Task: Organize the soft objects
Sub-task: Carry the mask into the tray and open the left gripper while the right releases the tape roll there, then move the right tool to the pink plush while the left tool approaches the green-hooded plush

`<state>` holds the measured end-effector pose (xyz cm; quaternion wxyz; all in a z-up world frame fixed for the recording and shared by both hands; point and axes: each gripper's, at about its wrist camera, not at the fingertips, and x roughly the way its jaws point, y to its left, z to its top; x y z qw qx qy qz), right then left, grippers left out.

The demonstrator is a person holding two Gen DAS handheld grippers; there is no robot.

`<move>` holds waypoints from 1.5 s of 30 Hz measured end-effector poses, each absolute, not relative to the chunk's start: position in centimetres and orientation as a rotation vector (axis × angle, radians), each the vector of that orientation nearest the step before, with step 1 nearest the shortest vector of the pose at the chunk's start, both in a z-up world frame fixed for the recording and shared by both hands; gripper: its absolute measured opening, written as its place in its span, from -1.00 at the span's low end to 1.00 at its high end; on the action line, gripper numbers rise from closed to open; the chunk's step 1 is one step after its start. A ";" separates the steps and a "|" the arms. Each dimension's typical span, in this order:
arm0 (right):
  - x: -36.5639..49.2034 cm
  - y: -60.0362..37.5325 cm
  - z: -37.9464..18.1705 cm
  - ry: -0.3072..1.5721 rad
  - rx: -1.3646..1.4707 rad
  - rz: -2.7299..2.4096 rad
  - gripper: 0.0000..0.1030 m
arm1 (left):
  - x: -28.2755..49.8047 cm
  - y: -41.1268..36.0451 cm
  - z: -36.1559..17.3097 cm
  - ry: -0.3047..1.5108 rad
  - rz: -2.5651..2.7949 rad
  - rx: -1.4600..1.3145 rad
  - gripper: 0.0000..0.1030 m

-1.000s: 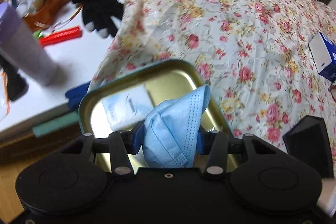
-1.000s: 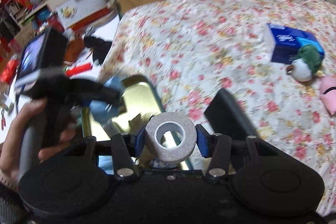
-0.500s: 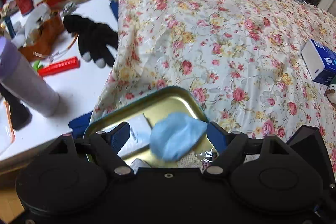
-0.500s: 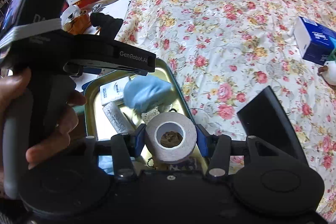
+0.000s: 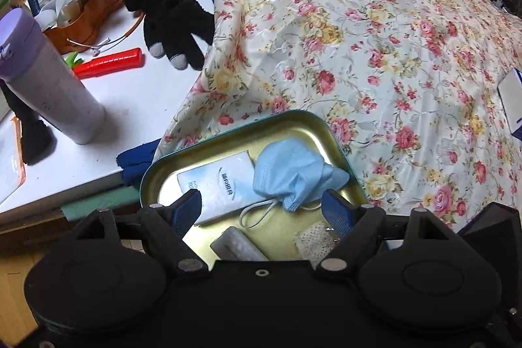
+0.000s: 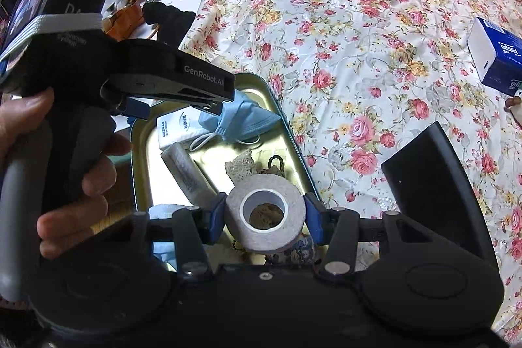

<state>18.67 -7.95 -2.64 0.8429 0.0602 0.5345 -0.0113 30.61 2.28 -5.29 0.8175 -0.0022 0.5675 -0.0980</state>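
the left gripper (image 5: 261, 211) is hanging wide open with nothing in it, just above the near part of the shiny gold metal tin with a green rim (image 5: 293, 119). the crumpled light blue face mask (image 5: 293, 175) is lying in the tin, just past the blue finger pads (image 5: 187, 209), beside a flat white packet (image 5: 218, 185). the right gripper (image 6: 265, 214) is squeezing a grey roll of tape (image 6: 266, 212) tight, above the near end of the tin on the flowery bedspread (image 6: 359, 38).

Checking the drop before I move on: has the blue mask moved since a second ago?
Yes. The blue mask left the left gripper, whose jaws now stand open, and dropped into the tin tray, lying beside the white packet.
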 end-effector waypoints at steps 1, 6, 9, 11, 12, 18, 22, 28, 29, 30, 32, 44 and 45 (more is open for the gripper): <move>18.7 -7.9 -2.7 1.130 0.125 -0.023 -0.06 | 30.6 2.3 -5.3 1.211 -0.207 -0.006 0.49; 18.8 -7.6 -2.8 1.135 0.119 -0.016 -0.02 | 30.7 2.4 -5.4 1.214 -0.197 0.000 0.49; 18.7 -7.4 -2.8 1.132 0.103 -0.020 -0.02 | 30.6 2.4 -5.5 1.215 -0.196 0.006 0.49; 18.7 -7.4 -2.8 1.135 0.093 -0.025 -0.02 | 30.6 2.4 -5.5 1.215 -0.197 0.006 0.49; 18.7 -7.3 -2.9 1.137 0.090 -0.026 -0.02 | 30.6 2.4 -5.5 1.216 -0.198 0.007 0.49; 18.6 -7.4 -3.1 1.155 0.082 -0.038 -0.02 | 30.4 2.3 -5.5 1.213 -0.189 0.023 0.49; 18.6 -7.6 -3.3 1.162 0.079 -0.045 -0.02 | 30.3 2.2 -5.6 1.216 -0.189 0.032 0.49; 18.5 -7.6 -3.3 1.165 0.078 -0.051 -0.02 | 30.3 2.1 -5.6 1.209 -0.183 0.051 0.50; 18.5 -7.5 -3.3 1.165 0.079 -0.052 -0.02 | 30.3 2.1 -5.6 1.209 -0.183 0.053 0.50; 18.5 -7.6 -3.2 1.164 0.080 -0.053 -0.02 | 30.4 2.1 -5.7 1.211 -0.183 0.054 0.51; 18.4 -7.6 -3.0 1.160 0.085 -0.056 -0.02 | 30.5 2.2 -5.9 1.222 -0.176 0.053 0.52; 16.2 -13.6 3.3 1.009 0.152 -0.163 0.17 | 30.3 3.0 -7.0 1.235 -0.140 0.068 0.67; 15.8 -14.8 4.0 0.990 0.162 -0.189 0.21 | 30.3 3.1 -7.0 1.234 -0.136 0.069 0.67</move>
